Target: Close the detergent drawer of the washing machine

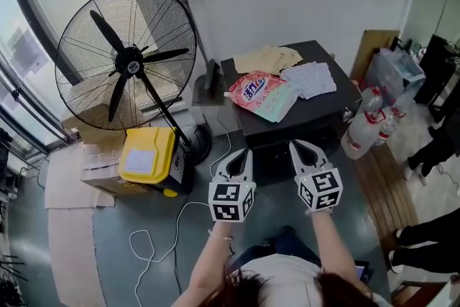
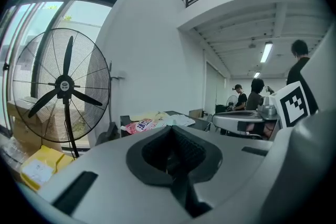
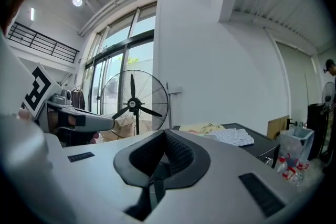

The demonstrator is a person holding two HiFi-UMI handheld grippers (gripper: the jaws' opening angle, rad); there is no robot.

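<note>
Holds left gripper (image 1: 246,152) and right gripper (image 1: 293,144) up side by side, both pinched shut on nothing (good for pushing, likely). Faces the black washing machine (image 1: 327,106) with the detergent bag (image 1: 262,93) on top. Cannot pick out the detergent drawer on its dark front.

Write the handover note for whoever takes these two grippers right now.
Left gripper: jaws together, empty.
Right gripper: jaws together, empty.
Both hang side by side in front of the black washing machine, touching nothing. On its top lie a pink detergent bag and a white cloth.
Done: no drawer shows sticking out, but its front is too dark to confirm.
Left: check the front; push the drawer in if it is out.
</note>
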